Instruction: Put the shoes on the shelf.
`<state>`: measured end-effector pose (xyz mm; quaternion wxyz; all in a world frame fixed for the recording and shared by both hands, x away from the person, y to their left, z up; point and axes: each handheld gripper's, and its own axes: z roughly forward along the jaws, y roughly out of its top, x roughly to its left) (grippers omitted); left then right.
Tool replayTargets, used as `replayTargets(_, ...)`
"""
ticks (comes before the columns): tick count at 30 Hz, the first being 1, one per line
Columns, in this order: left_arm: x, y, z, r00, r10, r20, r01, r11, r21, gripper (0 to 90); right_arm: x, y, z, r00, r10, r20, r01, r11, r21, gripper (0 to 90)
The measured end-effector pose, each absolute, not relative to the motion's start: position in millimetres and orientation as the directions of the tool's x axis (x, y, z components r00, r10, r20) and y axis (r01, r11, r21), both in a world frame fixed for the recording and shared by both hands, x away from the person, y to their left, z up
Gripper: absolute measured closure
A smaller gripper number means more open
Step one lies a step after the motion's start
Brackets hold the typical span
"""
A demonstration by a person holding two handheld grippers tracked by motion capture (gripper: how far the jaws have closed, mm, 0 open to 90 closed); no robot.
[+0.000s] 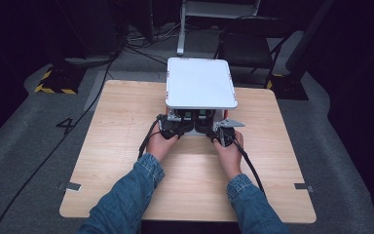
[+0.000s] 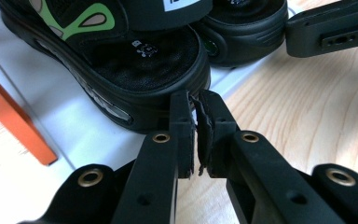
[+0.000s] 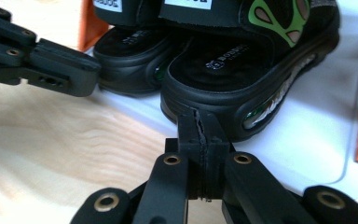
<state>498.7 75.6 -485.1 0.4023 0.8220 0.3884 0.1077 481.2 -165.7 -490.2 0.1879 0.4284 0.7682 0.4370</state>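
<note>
A two-tier white rack (image 1: 202, 83) stands at the far middle of the wooden table (image 1: 126, 146). On its lower shelf (image 3: 307, 135) a pair of black sandals is stored, heels toward the near edge.

The left gripper (image 2: 196, 114) is positioned at the heel of the left sandal (image 2: 135, 60). Its jaws are drawn almost together, with a narrow slit between the pads; the tips are seen at the heel rim, but whether they touch it or merely stand in front of it cannot be determined from the left gripper view. The right gripper (image 3: 198, 123) is positioned at the heel of the right sandal (image 3: 242, 70), which carries green markings on its strap. Its jaws are pressed together with nothing visibly pinched between them.

In the high view, both hands are placed side by side at the near edge of the lower shelf, beneath the top shelf.

The step in hand is judged to be the approach to the sandals for removal from the shelf. No grasp is established. For the next move, each pair of jaws is to be spread, advanced over the heel rim and then clamped, before the sandals are drawn toward the near side.
</note>
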Motion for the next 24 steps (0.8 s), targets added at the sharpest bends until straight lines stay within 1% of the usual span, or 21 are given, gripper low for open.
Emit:
replayTargets(2, 500, 75, -485, 0.672, 0.726, -0.144, 0.559, -0.371, 0.741, 83.8, 484, -167, -491, -0.558, 0.824, 0.099, 0.5, 0.239, 0.833, 89.8)
replayTargets(4, 506, 74, -485, 0.671, 0.733, -0.107, 0.543, -0.387, 0.745, 82.9, 490, -168, -492, -0.541, 0.834, 0.108, 0.508, 0.221, 0.833, 89.6)
replayTargets(7, 510, 71, -485, 0.656, 0.745, -0.122, 0.558, -0.37, 0.743, 82.6, 494, -168, -492, -0.54, 0.834, 0.113, 0.51, 0.218, 0.832, 89.5)
replayTargets(8, 515, 70, -485, 0.668, 0.736, -0.108, 0.546, -0.387, 0.743, 82.0, 499, -166, -491, -0.546, 0.833, 0.094, 0.505, 0.238, 0.83, 89.1)
replayTargets(11, 521, 71, -487, 0.675, 0.731, -0.096, 0.529, -0.39, 0.754, 81.4, 503, -164, -491, -0.541, 0.837, 0.082, 0.505, 0.245, 0.827, 88.7)
replayTargets(14, 525, 73, -490, 0.66, 0.742, -0.118, 0.533, -0.352, 0.77, 80.5, 510, -165, -492, -0.533, 0.838, 0.118, 0.516, 0.211, 0.831, 87.7)
replayTargets(16, 526, 75, -490, 0.668, 0.736, -0.109, 0.524, -0.361, 0.771, 78.6, 512, -164, -493, -0.531, 0.837, 0.133, 0.522, 0.2, 0.829, 86.5)
replayTargets(18, 526, 75, -490, 0.671, 0.733, -0.11, 0.52, -0.36, 0.774, 76.1, 512, -163, -491, -0.533, 0.836, 0.135, 0.53, 0.205, 0.823, 82.3)
replayTargets(19, 524, 75, -489, 0.678, 0.728, -0.102, 0.512, -0.369, 0.776, 73.4, 512, -162, -490, -0.537, 0.834, 0.129, 0.526, 0.211, 0.824, 77.3)
replayTargets(20, 523, 74, -488, 0.685, 0.722, -0.098, 0.499, -0.366, 0.786, 67.2, 508, -161, -486, -0.538, 0.84, 0.077, 0.501, 0.245, 0.83, 72.9)
replayTargets(23, 516, 77, -481, 0.693, 0.715, -0.092, 0.492, -0.376, 0.785, 65.8, 501, -163, -479, -0.552, 0.83, 0.082, 0.49, 0.243, 0.837, 71.3)
replayTargets(24, 508, 81, -477, 0.684, 0.724, -0.085, 0.507, -0.389, 0.769, 65.9, 494, -167, -470, -0.566, 0.82, 0.081, 0.476, 0.245, 0.845, 69.4)
